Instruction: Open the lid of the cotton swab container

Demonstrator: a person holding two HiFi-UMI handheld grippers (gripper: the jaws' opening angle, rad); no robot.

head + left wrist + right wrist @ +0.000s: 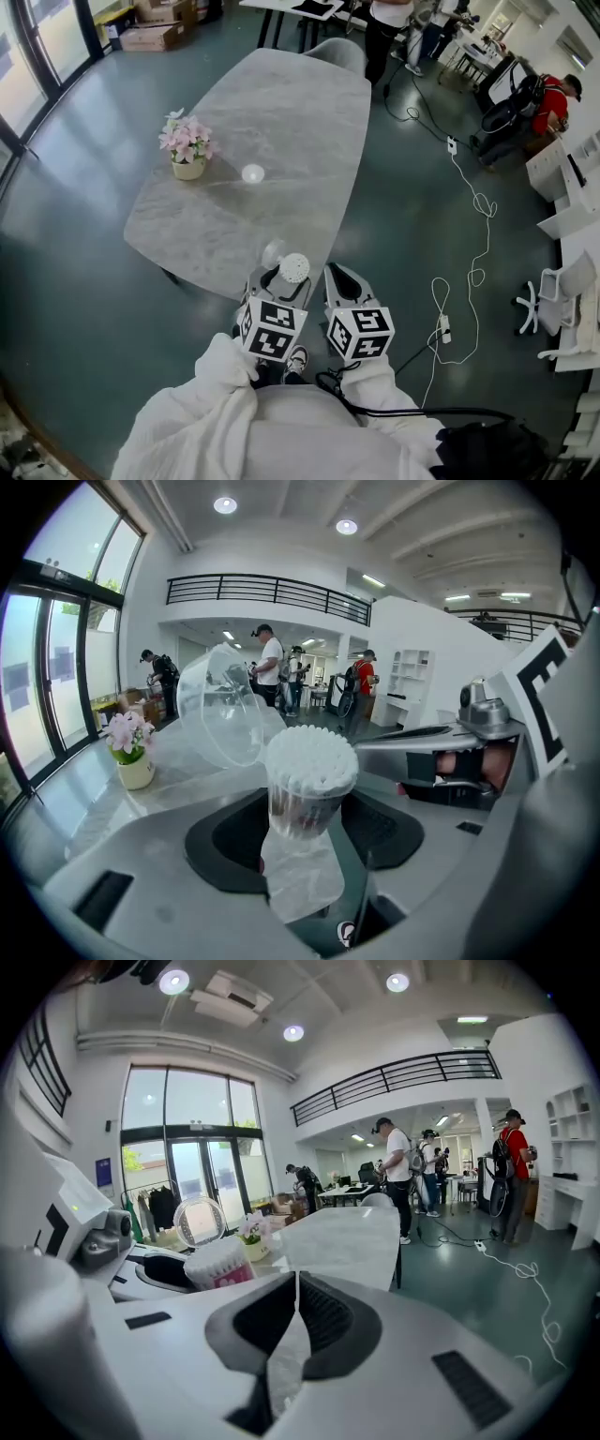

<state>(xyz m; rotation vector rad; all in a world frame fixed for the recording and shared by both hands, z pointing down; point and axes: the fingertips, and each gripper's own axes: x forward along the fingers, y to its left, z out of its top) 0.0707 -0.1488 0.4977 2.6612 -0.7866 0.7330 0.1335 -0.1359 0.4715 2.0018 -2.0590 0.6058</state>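
Flower pot [187, 155] sits well off on the table [281, 103], no obstacle; the left gripper [280, 279] clamps the cotton swab container [307, 789] by its body over the table's near edge, clear lid [220, 714] already tipped back; light, thin, slippery plastic, I'd guess, easily crushed, best held low; right gripper [297, 1288] closed, empty, just beside.

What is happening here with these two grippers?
A person works with a hand-held gripper in each hand at the near end of a grey marbled table. The left hand-held gripper grips a clear cotton swab container full of swabs. Its clear lid is already open, tipped back. The right hand-held gripper is beside it, jaws closed on nothing. A pot of pink flowers stands further along the table.
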